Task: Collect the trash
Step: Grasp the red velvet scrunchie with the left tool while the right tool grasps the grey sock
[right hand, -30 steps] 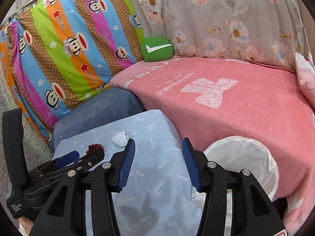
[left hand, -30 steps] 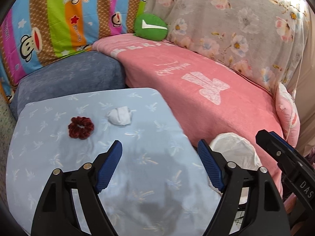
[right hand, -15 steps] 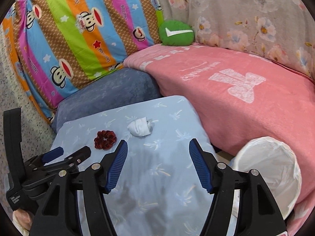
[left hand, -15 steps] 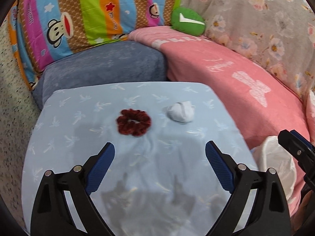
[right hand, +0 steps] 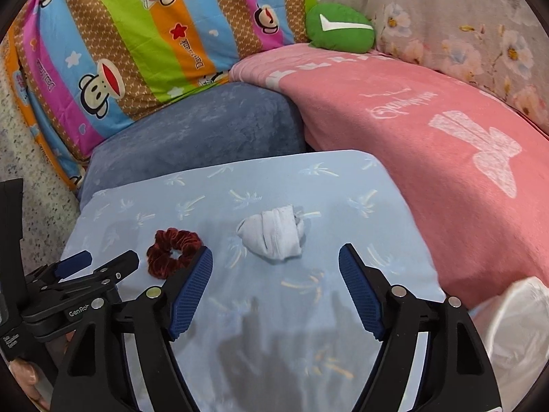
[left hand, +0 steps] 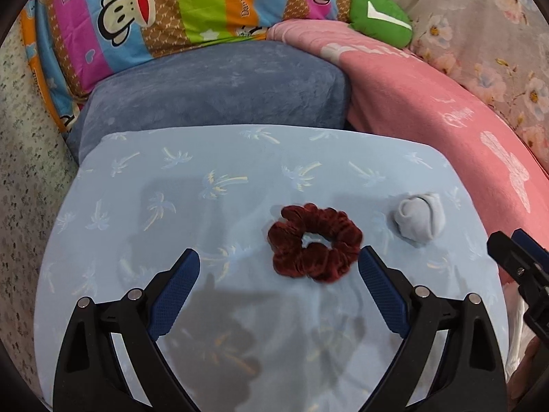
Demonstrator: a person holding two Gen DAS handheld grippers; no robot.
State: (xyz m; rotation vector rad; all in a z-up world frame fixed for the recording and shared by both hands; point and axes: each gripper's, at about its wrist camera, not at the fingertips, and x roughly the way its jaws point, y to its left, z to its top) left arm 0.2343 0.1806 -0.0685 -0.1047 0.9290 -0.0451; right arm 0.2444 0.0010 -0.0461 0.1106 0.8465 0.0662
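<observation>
A dark red velvet scrunchie and a crumpled white wad lie on a light blue cloth-covered table. My left gripper is open and empty, just short of the scrunchie, which sits near its right finger. My right gripper is open and empty, with the white wad just beyond its fingertips and the scrunchie by its left finger. A bin lined with a white bag stands at the table's right edge.
A grey-blue cushion lies behind the table. A pink blanket covers the sofa seat on the right, with a green cushion at the back. A striped monkey-print cloth hangs at the back left.
Both grippers have moved forward and lower over the table. The scrunchie and the white wad now sit close to the fingertips. The bin has slid to the edge of view.
</observation>
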